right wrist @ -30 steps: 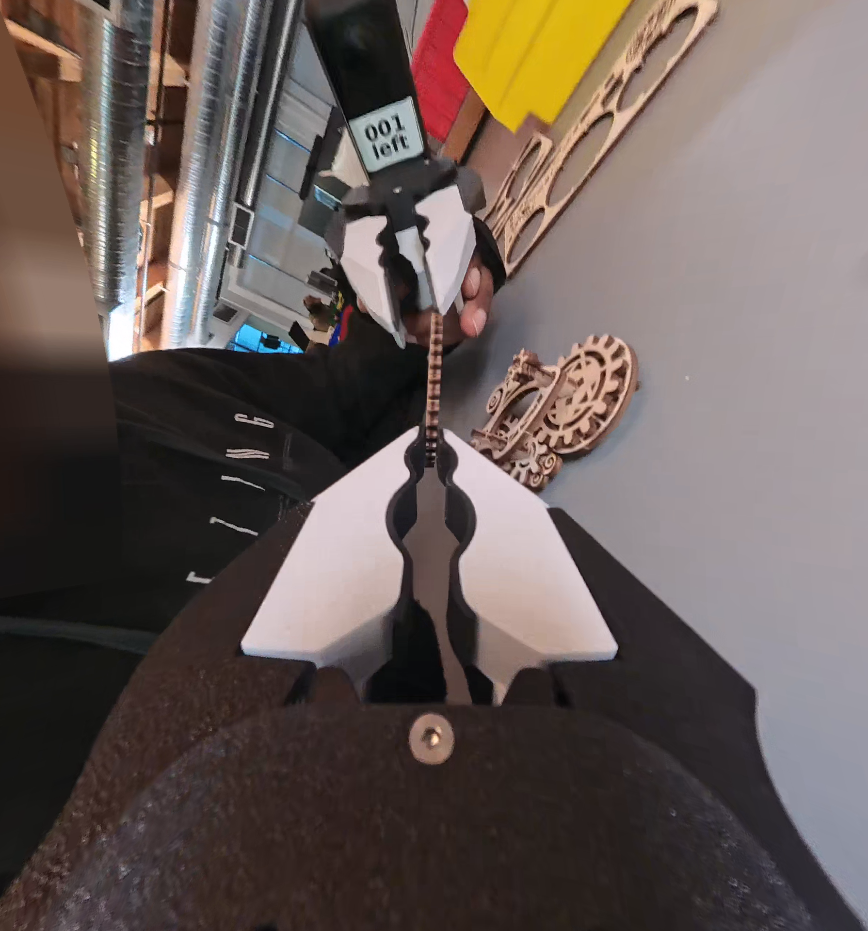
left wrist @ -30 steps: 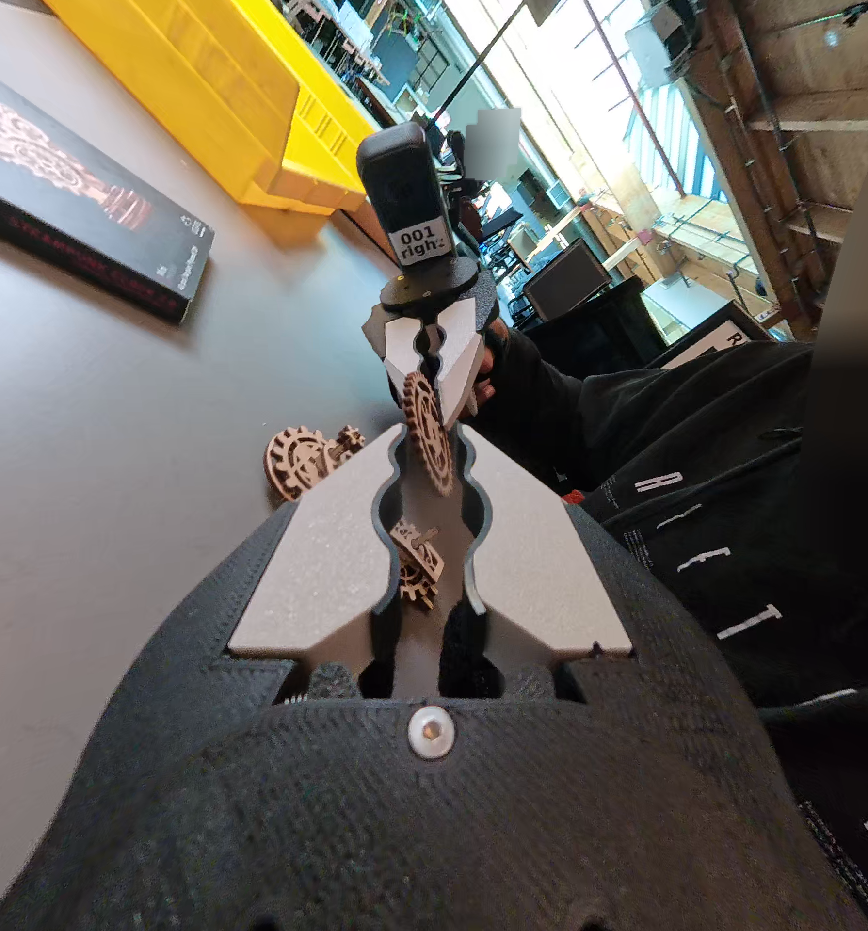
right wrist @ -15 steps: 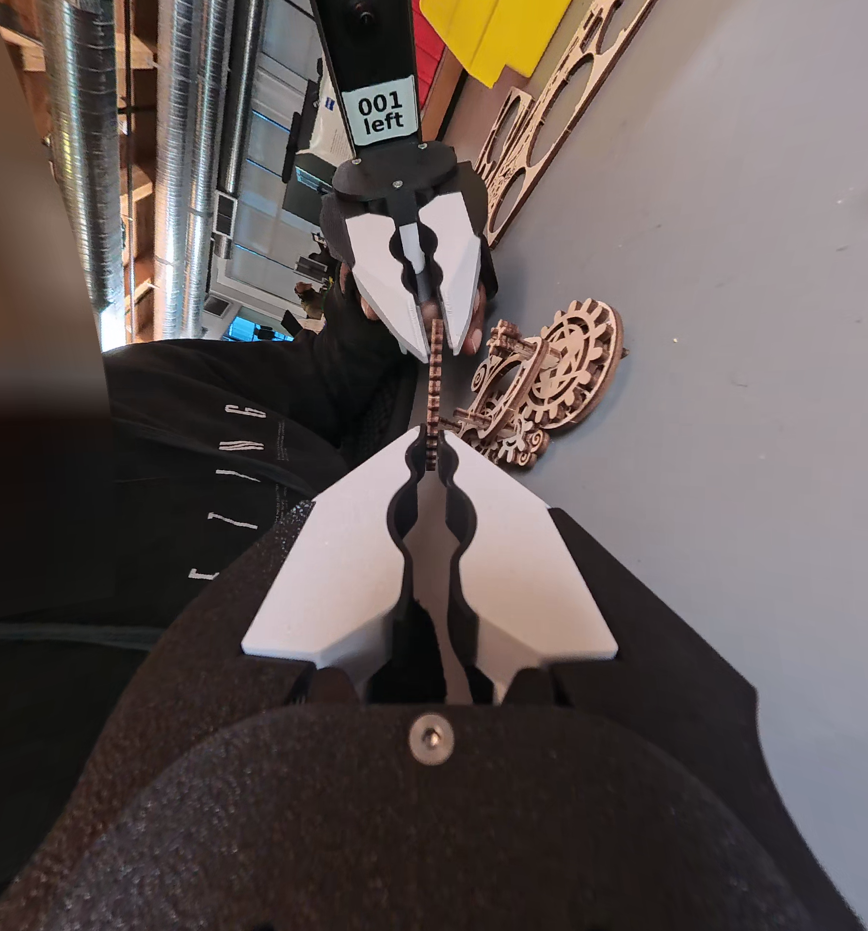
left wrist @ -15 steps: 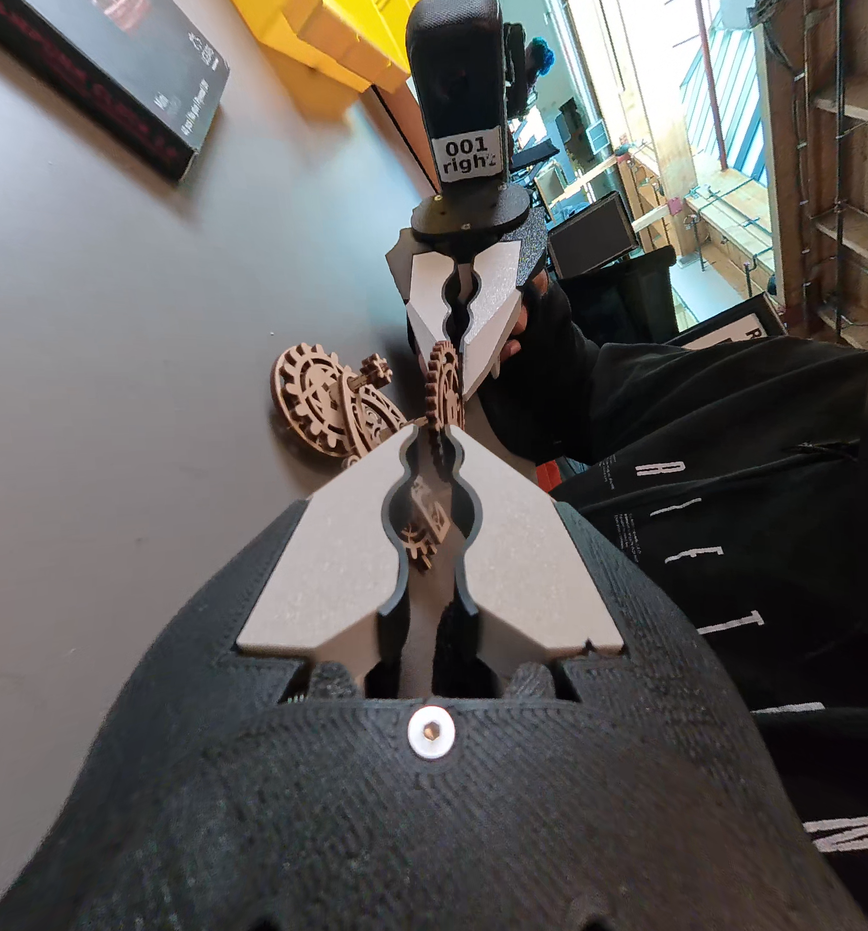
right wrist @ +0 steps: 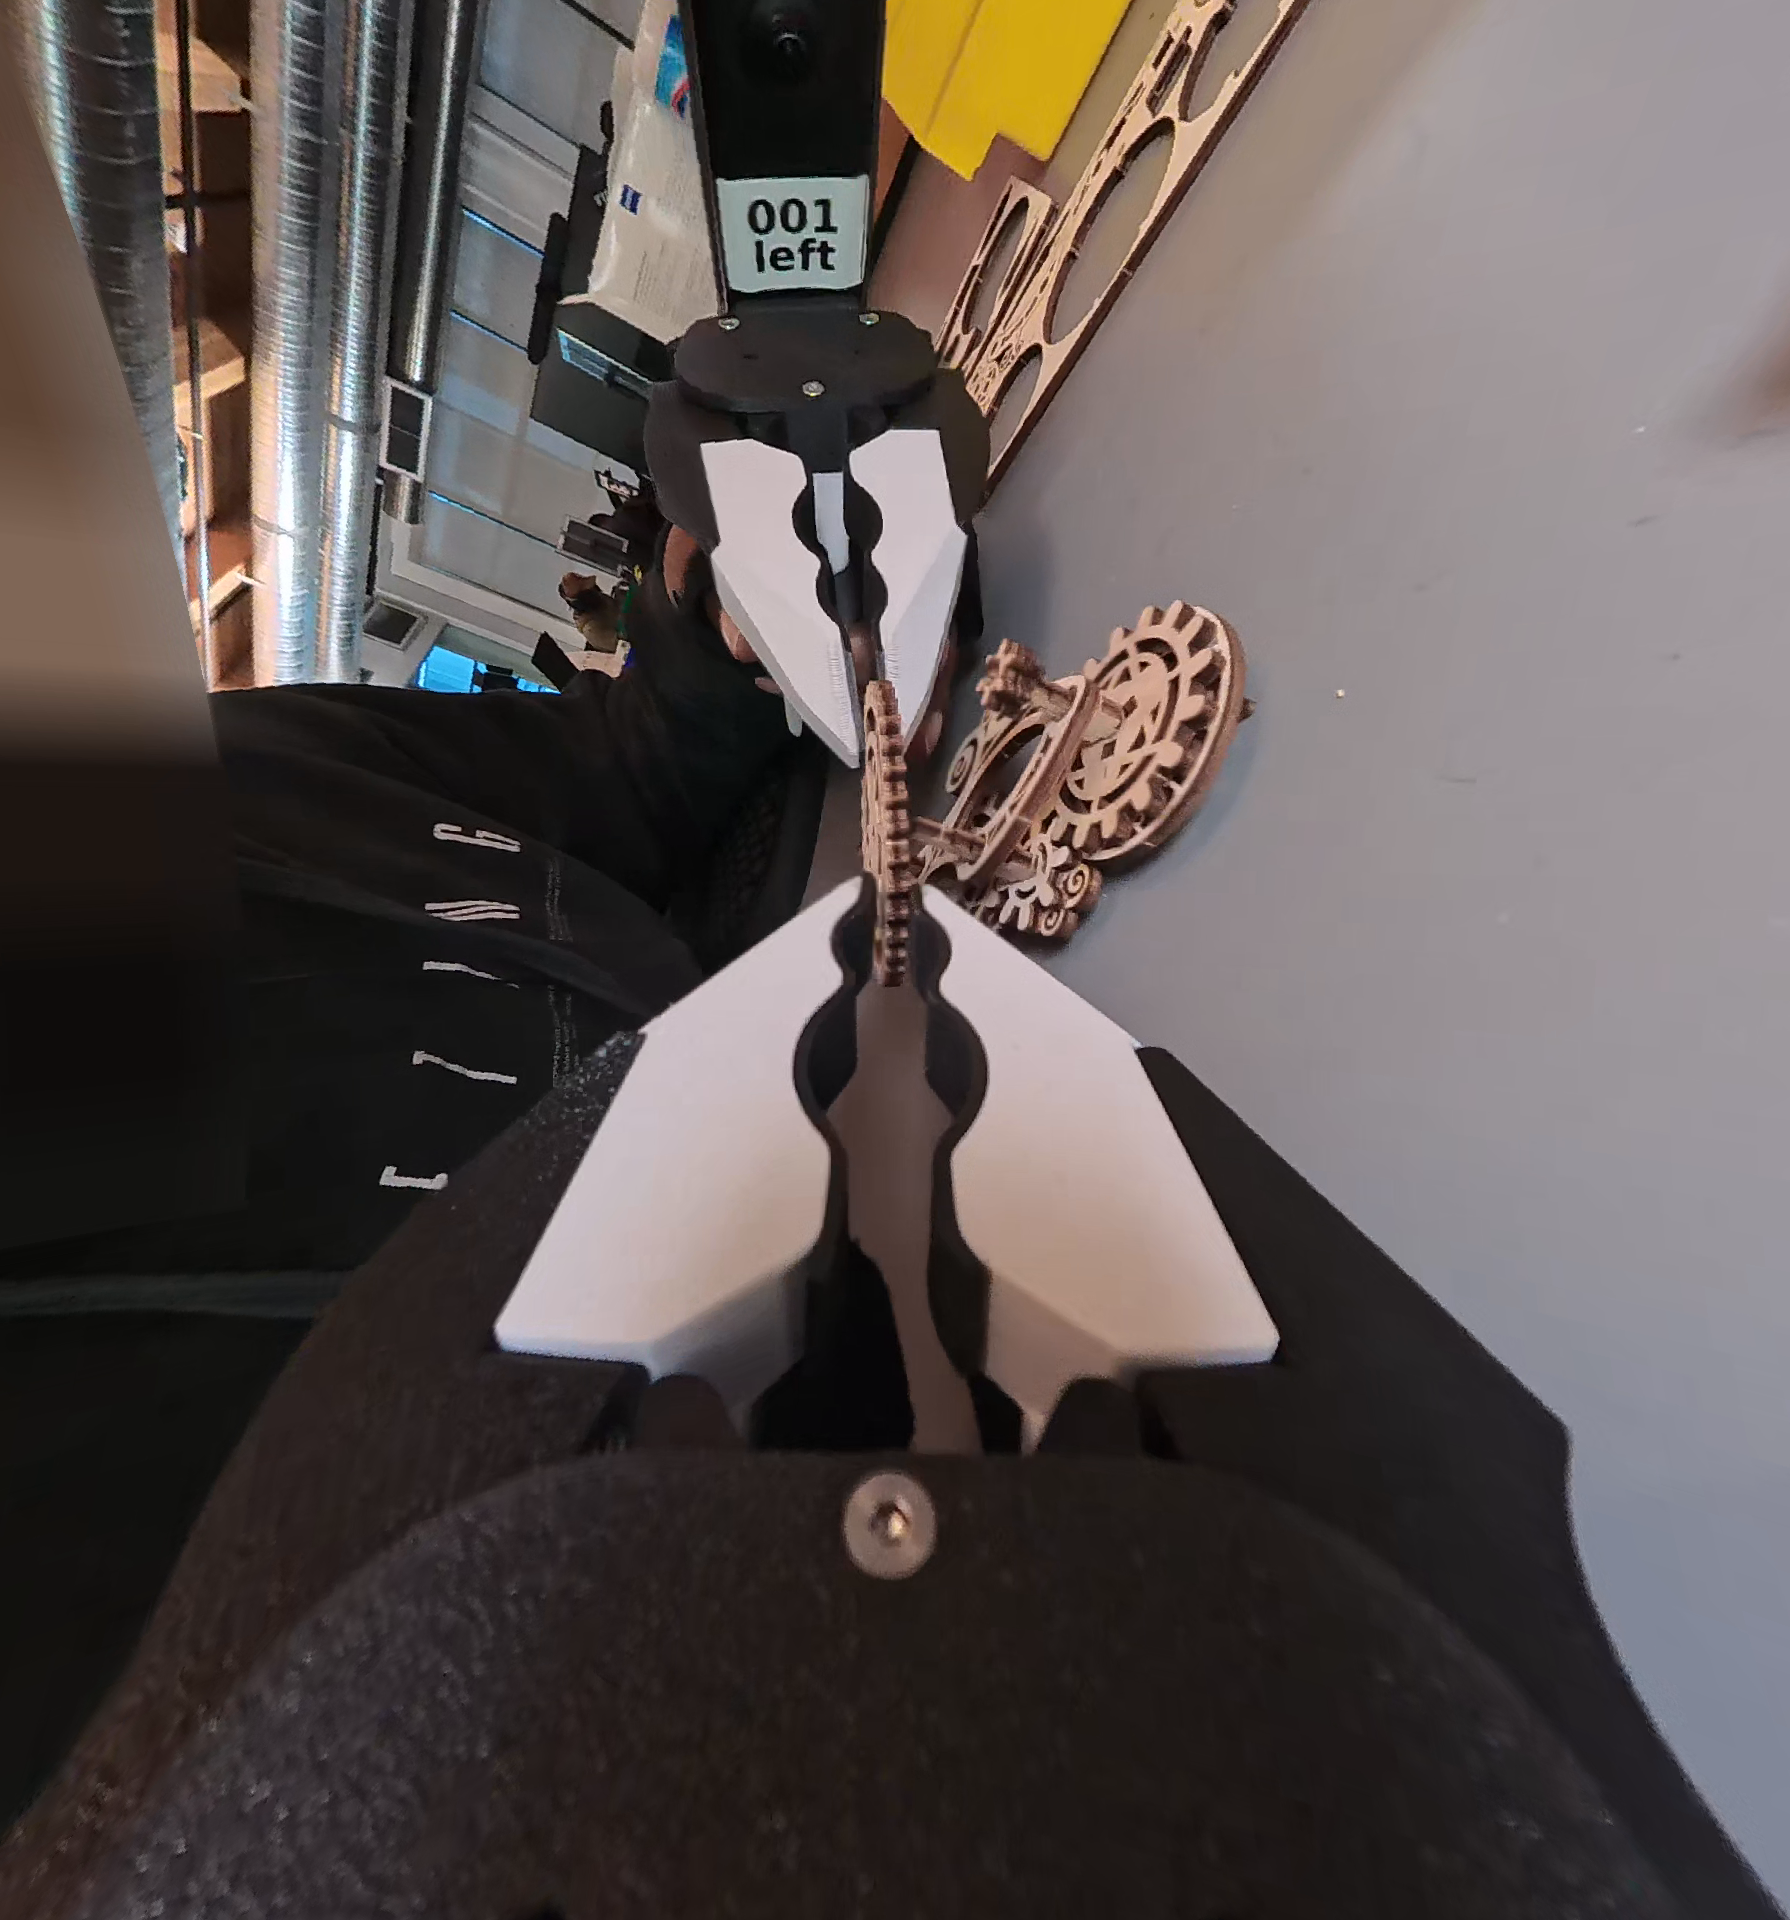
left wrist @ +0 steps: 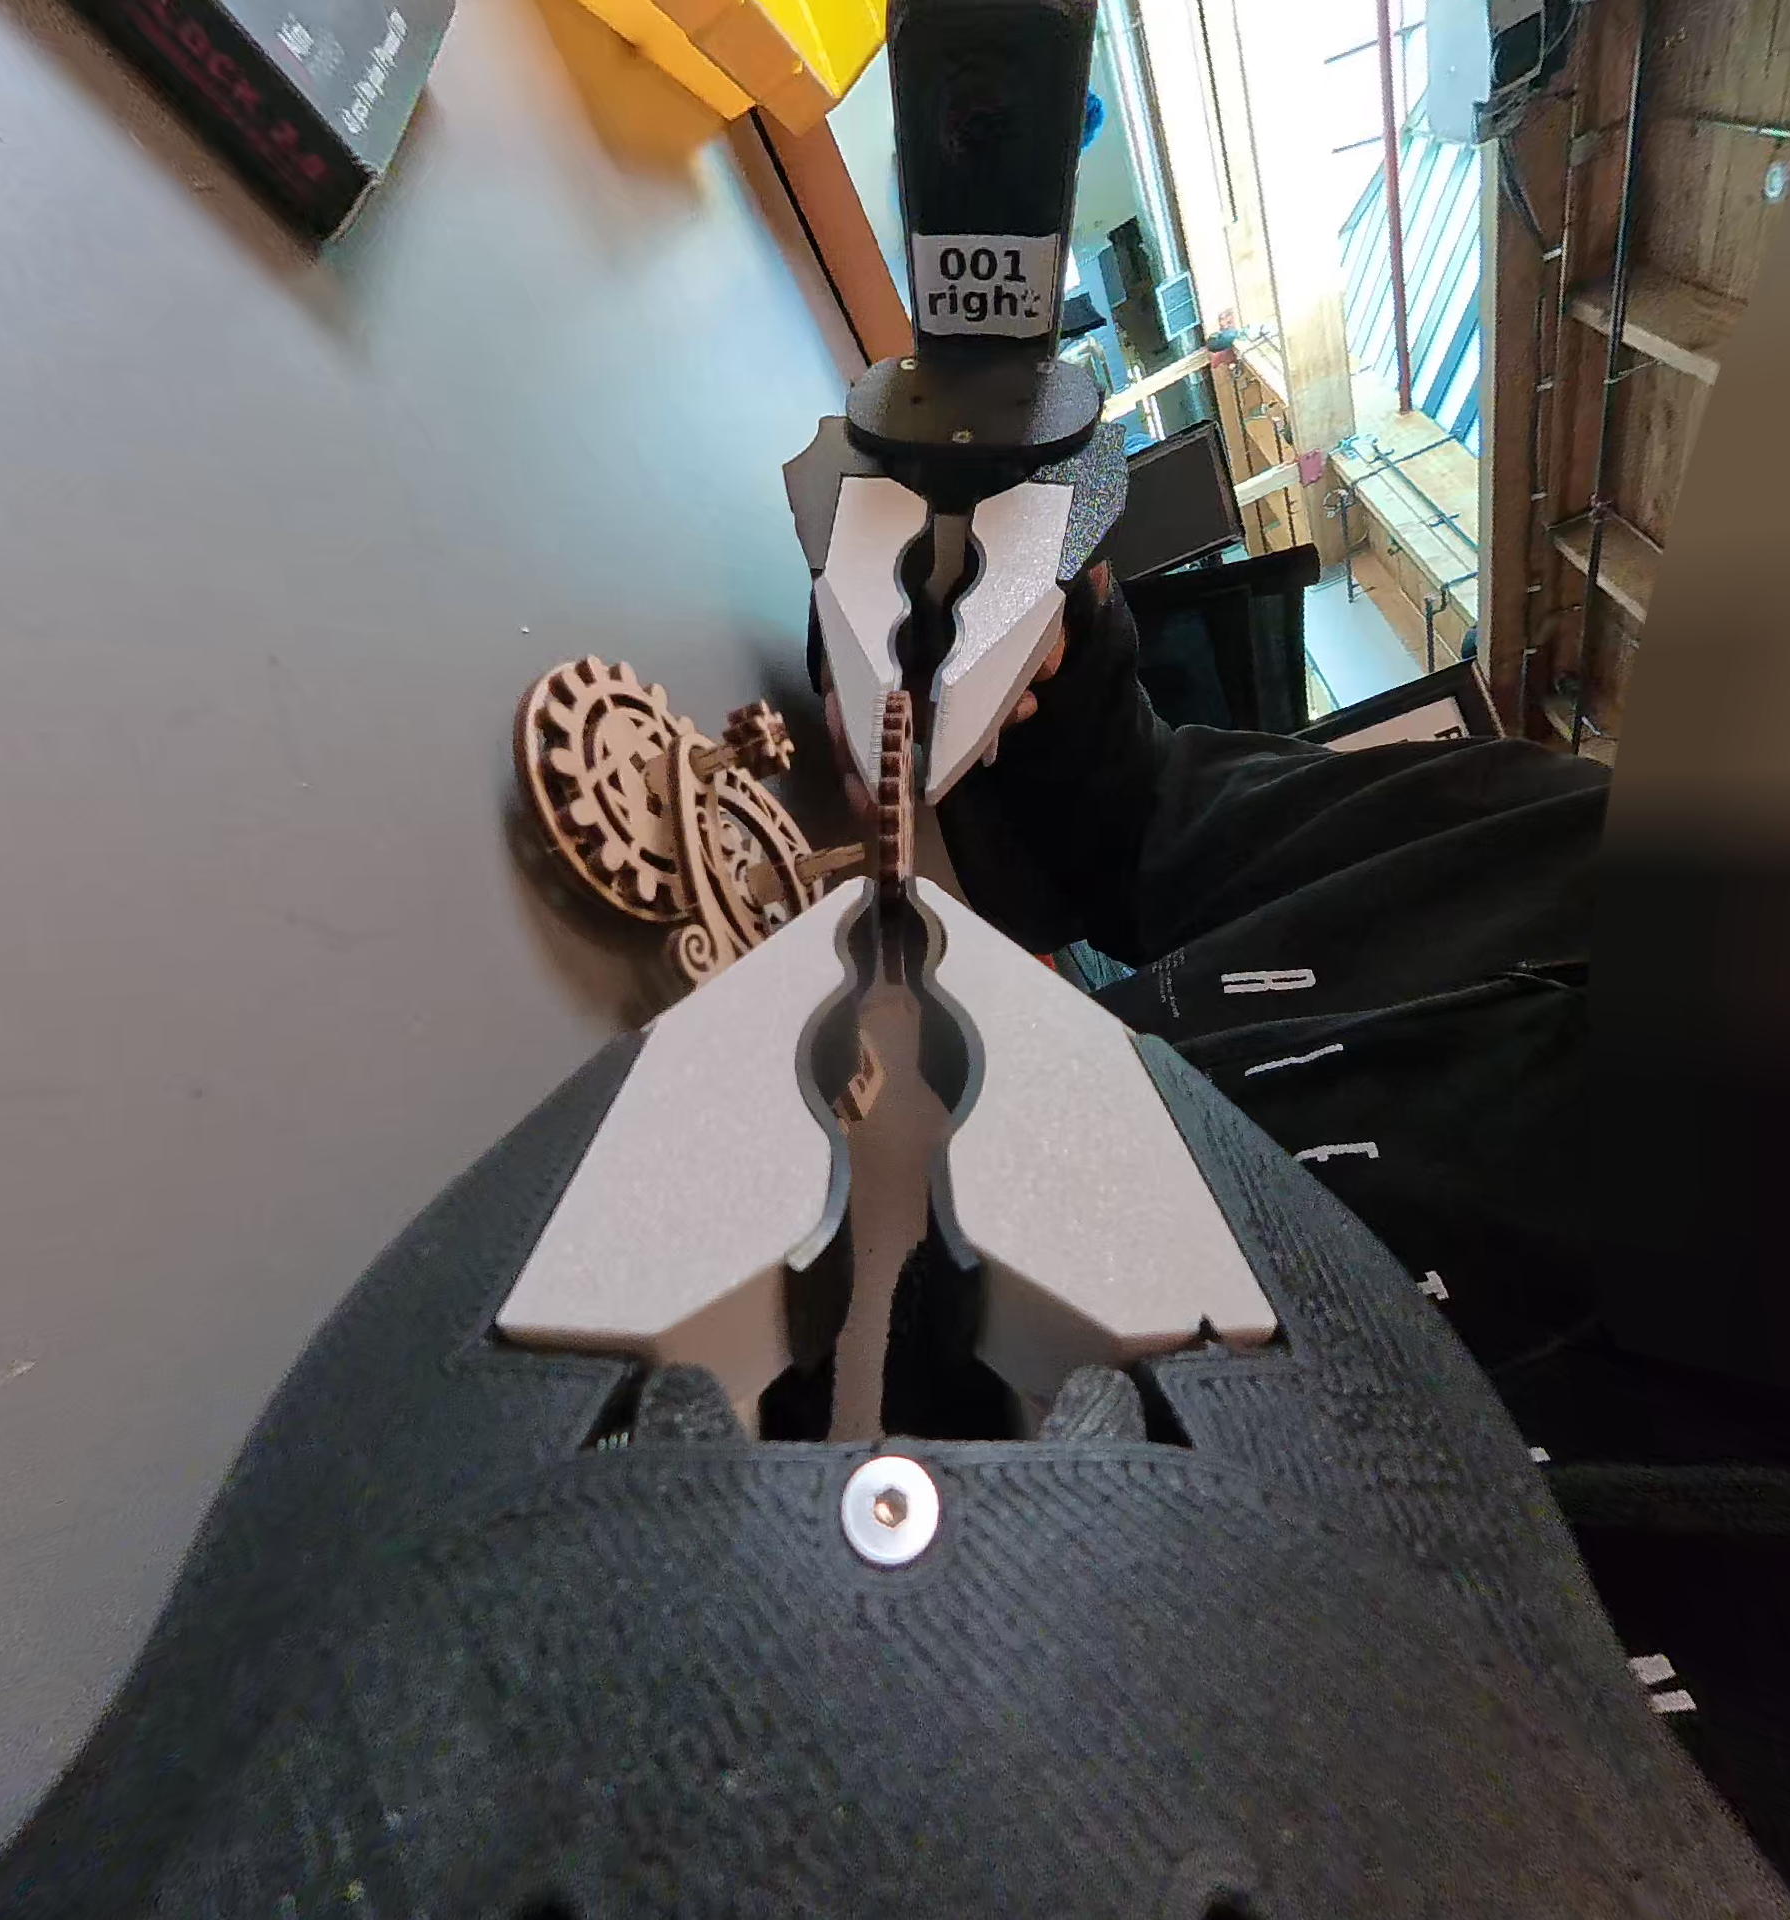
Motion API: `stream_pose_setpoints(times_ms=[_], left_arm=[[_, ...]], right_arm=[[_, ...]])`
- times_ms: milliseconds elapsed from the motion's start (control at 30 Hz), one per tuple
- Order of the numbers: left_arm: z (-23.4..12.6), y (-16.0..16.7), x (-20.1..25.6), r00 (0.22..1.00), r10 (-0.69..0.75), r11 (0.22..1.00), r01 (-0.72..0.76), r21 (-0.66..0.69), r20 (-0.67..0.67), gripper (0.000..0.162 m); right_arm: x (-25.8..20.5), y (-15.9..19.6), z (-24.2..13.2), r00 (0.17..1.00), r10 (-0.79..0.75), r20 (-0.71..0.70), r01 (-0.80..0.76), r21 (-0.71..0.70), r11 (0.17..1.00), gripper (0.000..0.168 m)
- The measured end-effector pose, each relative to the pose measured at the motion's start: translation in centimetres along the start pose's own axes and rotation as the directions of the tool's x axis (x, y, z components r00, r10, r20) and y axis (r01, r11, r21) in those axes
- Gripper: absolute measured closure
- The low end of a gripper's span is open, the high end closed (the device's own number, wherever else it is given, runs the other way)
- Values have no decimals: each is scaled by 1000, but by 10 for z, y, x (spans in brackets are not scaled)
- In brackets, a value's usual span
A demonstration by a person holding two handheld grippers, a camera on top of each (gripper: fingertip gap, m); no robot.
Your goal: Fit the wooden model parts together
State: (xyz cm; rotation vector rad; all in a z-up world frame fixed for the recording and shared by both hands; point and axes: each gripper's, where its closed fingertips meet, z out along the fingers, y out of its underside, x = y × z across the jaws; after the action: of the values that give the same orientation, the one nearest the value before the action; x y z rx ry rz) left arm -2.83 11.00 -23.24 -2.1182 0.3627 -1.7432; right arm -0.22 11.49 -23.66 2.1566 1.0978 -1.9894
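Small brown wooden gear wheel point(left wrist: 892, 790) edge-on | pinched by left tool point(left wrist: 886, 902) and right tool point(right wrist: 889, 902) | wooden gear assembly point(left wrist: 662, 821) beside, on grey table point(left wrist: 195, 623)

Left claw point(left wrist: 891, 904) and right claw point(right wrist: 886, 914) tip to tip, wooden gear point(right wrist: 886, 831) filling the gap between, gear assembly point(right wrist: 1099, 779) just beside on grey worktop point(right wrist: 1493, 935), bare worktop beyond, person's dark sleeve point(left wrist: 1286, 883) crowding the other side

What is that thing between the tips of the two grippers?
A thin wooden gear, seen edge-on. The right gripper and the left gripper each pinch its rim from opposite sides. Both wrist views show it, with the wooden model on the table behind.
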Motion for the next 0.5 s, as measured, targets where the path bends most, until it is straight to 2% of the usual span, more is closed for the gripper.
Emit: stream_pose_setpoints(times_ms=[500], left_arm=[[-4,-3,-10,998,28,1000,-28,1,58,160]], right_arm=[[2,0,4,994,104,39,-105,15,994,167]])
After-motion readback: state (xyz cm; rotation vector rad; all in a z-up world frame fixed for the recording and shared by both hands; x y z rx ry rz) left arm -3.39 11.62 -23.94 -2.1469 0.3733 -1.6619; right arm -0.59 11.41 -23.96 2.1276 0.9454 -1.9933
